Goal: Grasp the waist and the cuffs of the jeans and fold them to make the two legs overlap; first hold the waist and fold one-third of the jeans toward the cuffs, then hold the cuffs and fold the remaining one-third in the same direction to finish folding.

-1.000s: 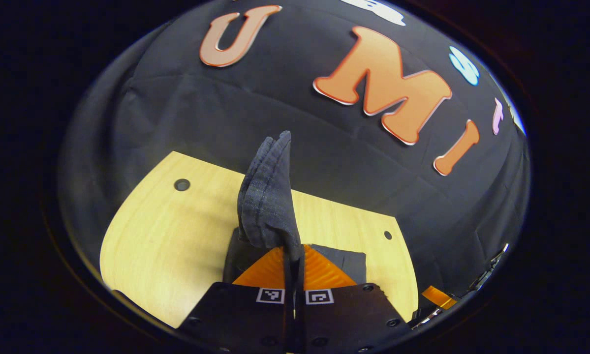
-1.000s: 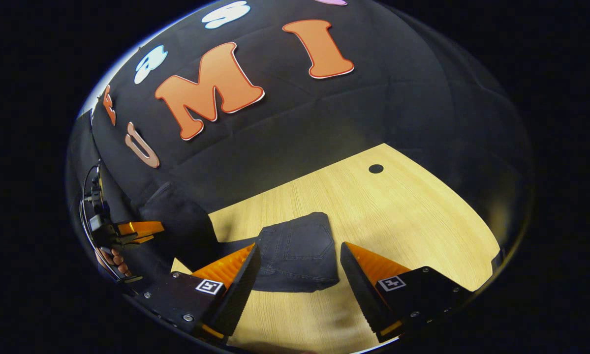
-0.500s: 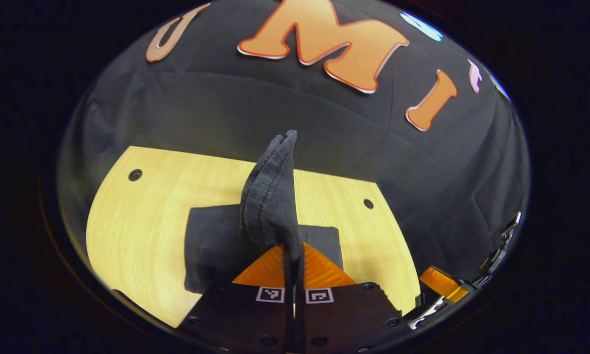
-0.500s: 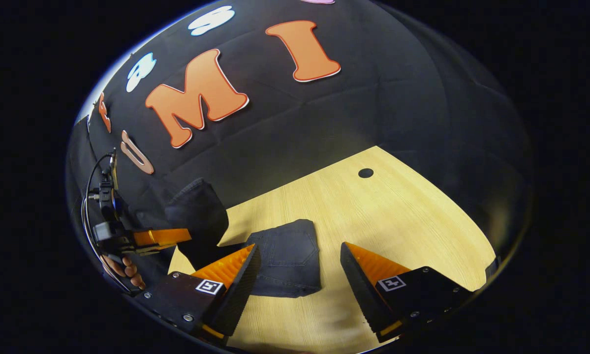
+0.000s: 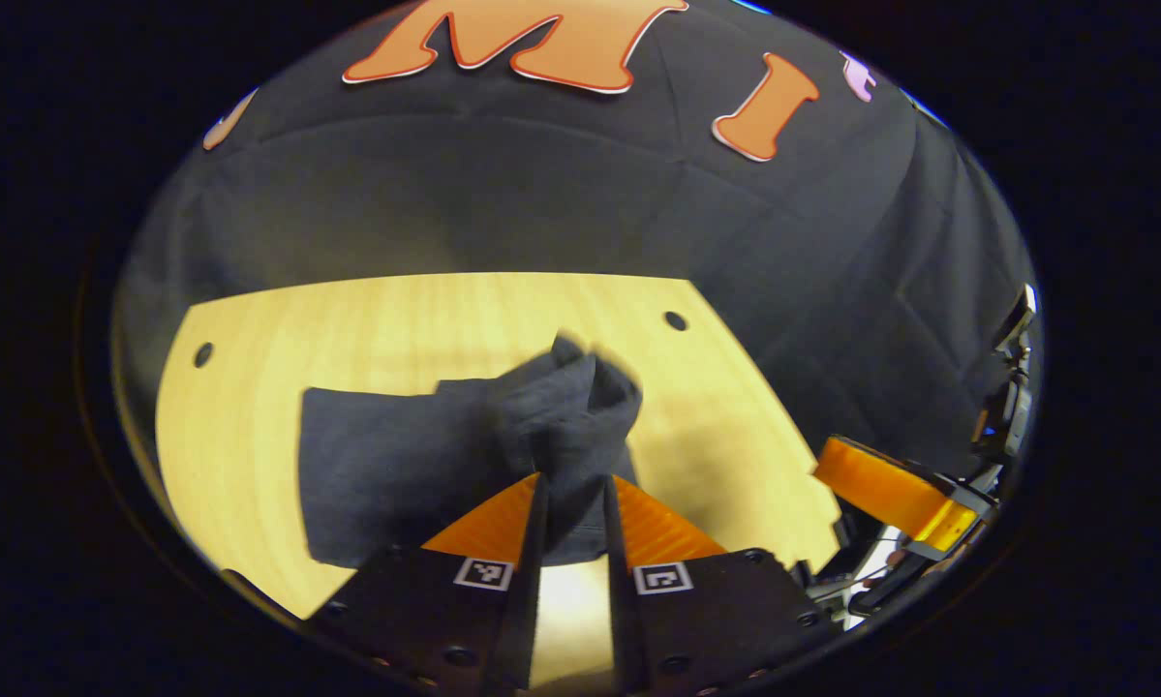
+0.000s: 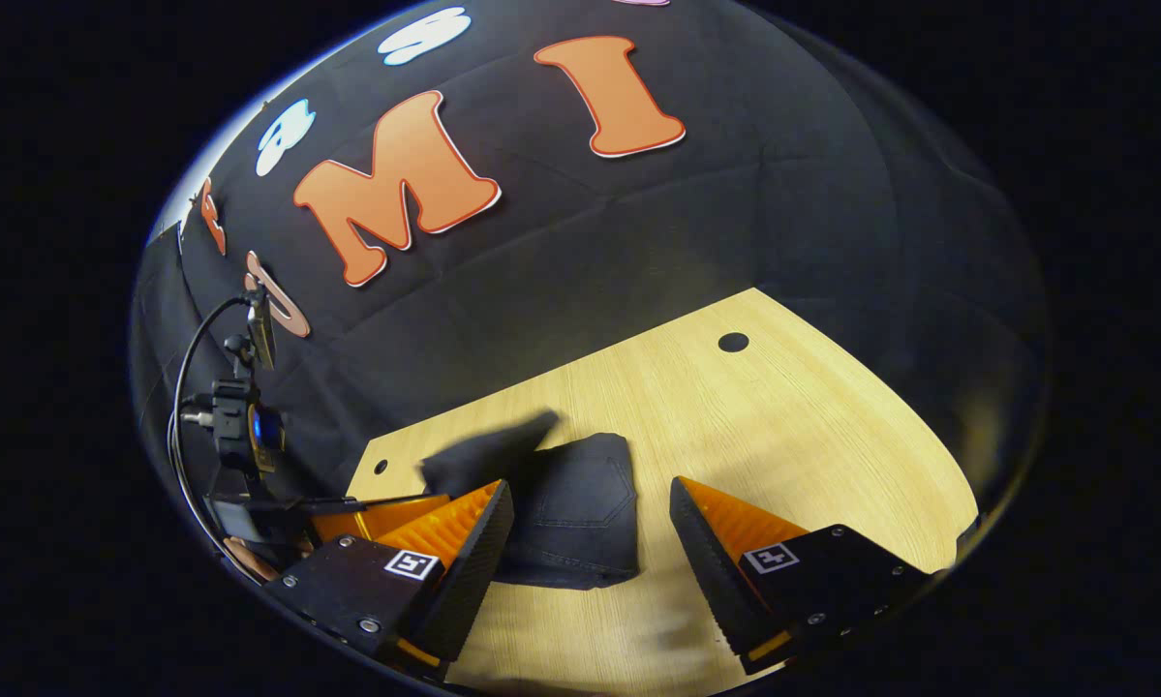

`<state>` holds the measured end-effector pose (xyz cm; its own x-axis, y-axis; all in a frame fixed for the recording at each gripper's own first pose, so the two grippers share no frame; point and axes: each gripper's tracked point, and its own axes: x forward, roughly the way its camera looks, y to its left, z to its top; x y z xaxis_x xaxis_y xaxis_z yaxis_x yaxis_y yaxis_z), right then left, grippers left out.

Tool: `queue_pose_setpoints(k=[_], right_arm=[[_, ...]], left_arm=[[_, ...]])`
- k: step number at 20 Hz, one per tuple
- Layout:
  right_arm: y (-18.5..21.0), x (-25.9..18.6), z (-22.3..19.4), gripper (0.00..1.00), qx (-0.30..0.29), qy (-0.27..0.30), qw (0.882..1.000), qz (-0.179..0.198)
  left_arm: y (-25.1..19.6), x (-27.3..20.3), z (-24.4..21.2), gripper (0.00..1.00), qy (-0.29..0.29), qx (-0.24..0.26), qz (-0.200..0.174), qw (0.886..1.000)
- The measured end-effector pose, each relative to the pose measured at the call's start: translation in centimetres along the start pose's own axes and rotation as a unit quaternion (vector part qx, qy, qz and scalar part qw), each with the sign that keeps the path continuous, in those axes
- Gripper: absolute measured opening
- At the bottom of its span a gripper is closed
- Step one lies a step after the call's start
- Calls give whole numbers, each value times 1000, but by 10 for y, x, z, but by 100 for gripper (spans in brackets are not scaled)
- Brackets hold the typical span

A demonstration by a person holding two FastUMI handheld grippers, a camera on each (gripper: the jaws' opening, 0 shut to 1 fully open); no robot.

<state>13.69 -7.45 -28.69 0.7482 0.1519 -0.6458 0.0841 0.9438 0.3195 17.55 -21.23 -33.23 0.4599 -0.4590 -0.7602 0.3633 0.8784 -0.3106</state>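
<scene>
The dark jeans (image 5: 386,465) lie folded on the wooden table (image 5: 348,319). Their cuff end (image 5: 580,397) is blurred and slumps over the folded stack, just beyond my left gripper (image 5: 570,494). Its jaws stand a little apart, and the cloth sags loosely between them. In the right gripper view the jeans (image 6: 580,513) show a back pocket, with the cuff end (image 6: 488,450) draped onto their left side. My right gripper (image 6: 590,513) hovers open over the table, nothing between its fingers. The left gripper (image 6: 377,513) sits low at the left there.
The table (image 6: 783,416) has small round holes (image 6: 733,342) (image 5: 676,320) near its far corners. The black cloth wall stands right behind it. The right gripper (image 5: 890,489) shows at the right edge of the left gripper view. A cable and a small device (image 6: 241,426) hang at the left.
The left gripper carried the raised cuffs forward and down over the folded jeans, and its jaws, tightly shut before, have parted. The cuffs have dropped from upright. The right gripper barely moved.
</scene>
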Motion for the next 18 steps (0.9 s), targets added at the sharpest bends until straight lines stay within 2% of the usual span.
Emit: queue_pose_setpoints(k=[2, 4, 5, 6, 9, 11, 13, 14, 17, 18], right_arm=[[6, 1, 4, 99, -14, -6, 1000, 2], [12, -1, 10, 98, -39, -22, 999, 2], [17, -3, 15, 99, -53, -33, 998, 4], [24, -4, 19, 98, -66, -43, 997, 7], [46, -9, 34, 98, -105, -78, 991, 17], [63, -14, 43, 98, -132, -105, 985, 25], [83, -22, 54, 98, -158, -135, 978, 33], [93, -26, 58, 98, -168, -147, 974, 38], [124, -44, 64, 98, -195, -191, 960, 62], [134, -51, 68, 98, -199, -216, 953, 71]], left_arm=[[-4, -17, 12, 65, -38, 14, -8, 999], [3, -40, 31, 58, -93, 30, 12, 995], [8, -51, 41, 66, -121, 36, 25, 992], [13, -65, 51, 84, -151, 41, 38, 987], [29, -117, 74, 84, -230, 57, 92, 967], [41, -146, 84, 85, -287, 75, 135, 945], [53, -177, 91, 92, -339, 97, 184, 917], [55, -187, 88, 91, -352, 103, 202, 908], [62, -223, 81, 92, -375, 109, 209, 897], [73, -234, 72, 92, -369, 125, 230, 892]])
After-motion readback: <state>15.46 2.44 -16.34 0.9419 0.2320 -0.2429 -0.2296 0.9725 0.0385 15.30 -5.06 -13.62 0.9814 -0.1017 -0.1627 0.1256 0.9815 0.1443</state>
